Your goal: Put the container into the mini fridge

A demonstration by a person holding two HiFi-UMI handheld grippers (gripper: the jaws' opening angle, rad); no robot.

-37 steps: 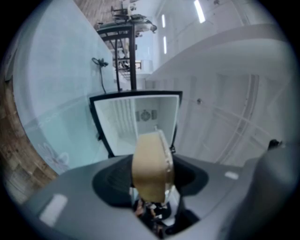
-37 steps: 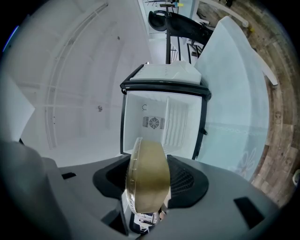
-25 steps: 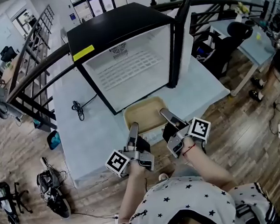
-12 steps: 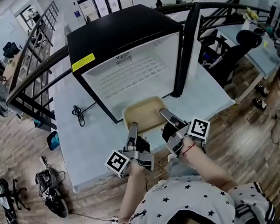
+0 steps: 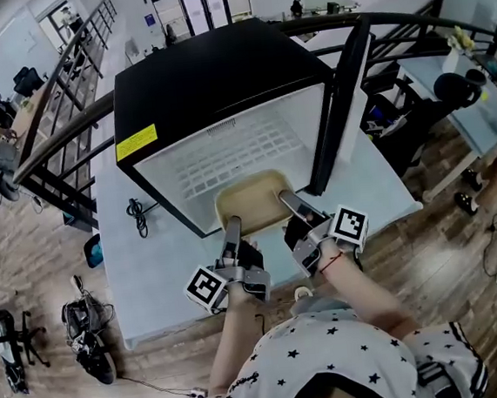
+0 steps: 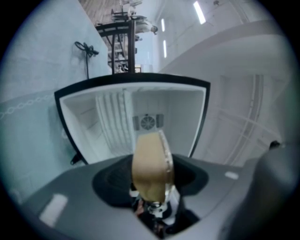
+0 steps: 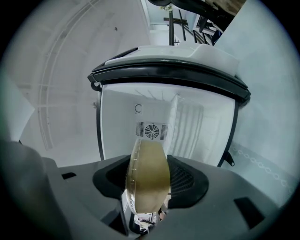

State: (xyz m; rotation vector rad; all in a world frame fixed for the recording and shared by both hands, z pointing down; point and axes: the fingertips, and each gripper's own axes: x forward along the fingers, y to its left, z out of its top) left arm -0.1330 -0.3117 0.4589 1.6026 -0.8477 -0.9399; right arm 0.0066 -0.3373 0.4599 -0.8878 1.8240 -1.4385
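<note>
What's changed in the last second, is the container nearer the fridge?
The container, held by the left hand-held gripper and right hand-held gripper, moved forward; its far edge now sits at the open mini fridge mouth. Nothing was let go or newly grasped. Both grips and the open door stayed as they were.

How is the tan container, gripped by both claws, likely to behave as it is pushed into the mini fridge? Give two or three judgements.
Probably stiff: the container spans between left claw and right claw without visible sagging. Probably light, since edge pinches alone seem to carry it. Its thin clear rim looks smooth, so it might slip.
</note>
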